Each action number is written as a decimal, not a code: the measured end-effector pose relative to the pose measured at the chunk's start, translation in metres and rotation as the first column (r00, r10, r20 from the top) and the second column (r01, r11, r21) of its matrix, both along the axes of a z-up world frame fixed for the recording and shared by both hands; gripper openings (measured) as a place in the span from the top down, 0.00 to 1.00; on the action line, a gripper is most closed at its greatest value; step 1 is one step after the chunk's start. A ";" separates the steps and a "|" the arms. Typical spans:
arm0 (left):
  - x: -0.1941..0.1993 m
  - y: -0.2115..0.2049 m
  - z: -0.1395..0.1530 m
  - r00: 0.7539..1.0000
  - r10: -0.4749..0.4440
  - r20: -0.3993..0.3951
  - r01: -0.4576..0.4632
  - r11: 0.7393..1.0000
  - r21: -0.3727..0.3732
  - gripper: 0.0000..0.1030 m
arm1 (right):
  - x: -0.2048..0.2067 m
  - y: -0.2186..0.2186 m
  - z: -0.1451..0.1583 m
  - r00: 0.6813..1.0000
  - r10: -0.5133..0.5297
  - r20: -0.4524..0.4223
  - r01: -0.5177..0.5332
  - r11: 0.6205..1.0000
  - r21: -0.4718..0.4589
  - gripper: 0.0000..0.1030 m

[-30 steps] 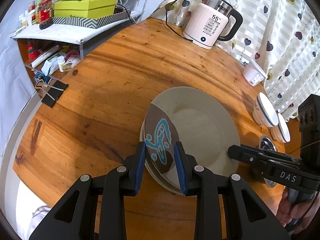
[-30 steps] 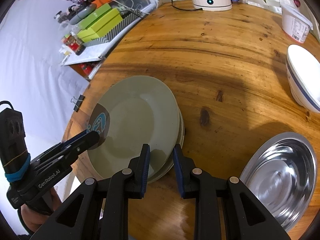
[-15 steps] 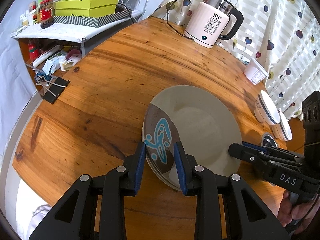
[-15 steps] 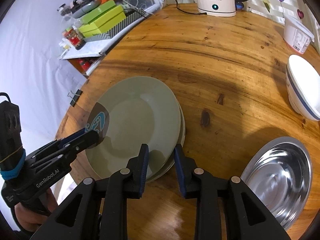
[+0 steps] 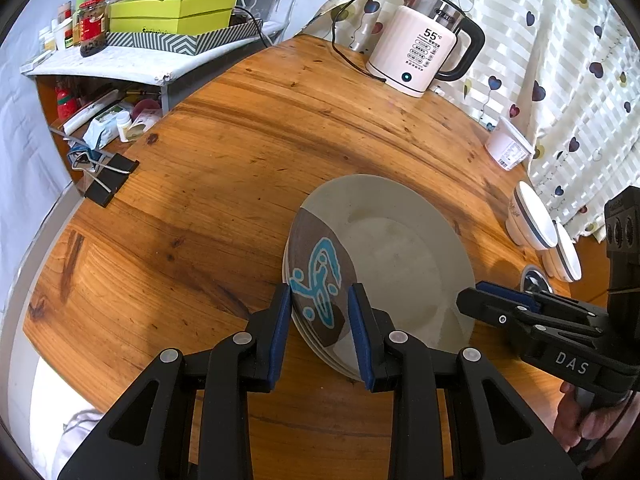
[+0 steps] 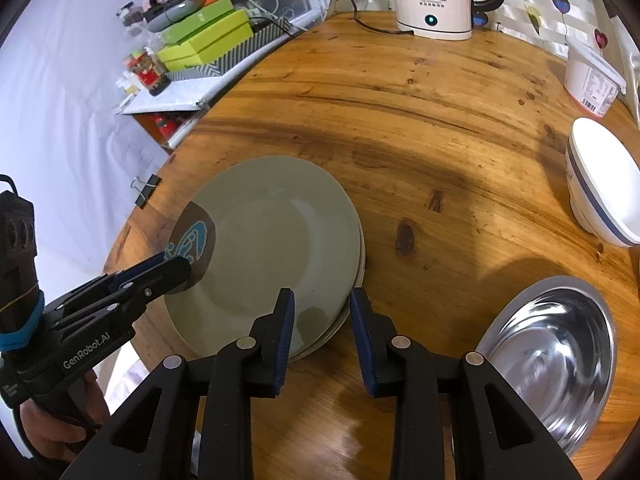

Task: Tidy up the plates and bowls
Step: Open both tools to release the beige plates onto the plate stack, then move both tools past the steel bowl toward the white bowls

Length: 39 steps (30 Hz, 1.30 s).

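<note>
A stack of grey-green plates (image 5: 392, 256) with a brown and blue patch on the top one's rim lies on the round wooden table (image 5: 224, 184). It also shows in the right wrist view (image 6: 276, 248). My left gripper (image 5: 318, 328) is open, its jaws either side of the stack's near edge at the patch. My right gripper (image 6: 322, 336) is open, its jaws either side of the opposite edge. Two white bowls with blue bands (image 5: 532, 222) stand at the right. A steel bowl (image 6: 548, 356) sits beside my right gripper.
A white electric kettle (image 5: 424, 56) and its cord stand at the table's back. A white tub (image 5: 506, 148) sits near the curtain. A black binder clip (image 5: 108, 178) lies at the left edge. A shelf with green boxes (image 5: 172, 12) is behind the table.
Both grippers stay at the plate stack. The views have shifted slightly, as if both grippers have pulled back or risen a little. The stack lies in the same spot.
</note>
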<state>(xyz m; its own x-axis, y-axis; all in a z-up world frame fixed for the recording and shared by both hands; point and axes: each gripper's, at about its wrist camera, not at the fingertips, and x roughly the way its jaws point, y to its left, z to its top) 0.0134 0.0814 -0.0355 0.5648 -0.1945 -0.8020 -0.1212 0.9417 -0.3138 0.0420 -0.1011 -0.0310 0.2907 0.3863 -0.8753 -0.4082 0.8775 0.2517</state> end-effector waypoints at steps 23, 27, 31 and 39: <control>-0.006 -0.020 0.034 0.996 -0.037 0.084 0.031 0.997 0.071 0.68 | -0.020 -0.028 0.037 0.994 -0.007 0.108 -0.001 0.997 0.078 0.51; -0.005 -0.027 0.038 0.994 -0.055 0.092 0.049 0.996 0.074 0.68 | -0.025 -0.036 0.044 0.993 -0.014 0.121 0.002 0.996 0.094 0.51; -0.004 -0.035 0.041 0.992 -0.074 0.101 0.066 0.995 0.077 0.68 | -0.029 -0.045 0.048 0.991 -0.022 0.132 0.008 0.995 0.104 0.51; 0.000 -0.050 0.043 0.988 -0.112 0.107 0.104 0.992 0.073 0.68 | -0.034 -0.070 0.053 0.987 -0.064 0.145 0.047 0.992 0.117 0.51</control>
<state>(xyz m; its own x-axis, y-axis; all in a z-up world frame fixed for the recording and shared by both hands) 0.0132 0.0318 0.0073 0.6292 -0.2069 -0.7492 0.0143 0.9668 -0.2549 0.0081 -0.1714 0.0224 0.4378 0.4598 -0.7726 -0.4001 0.8692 0.2906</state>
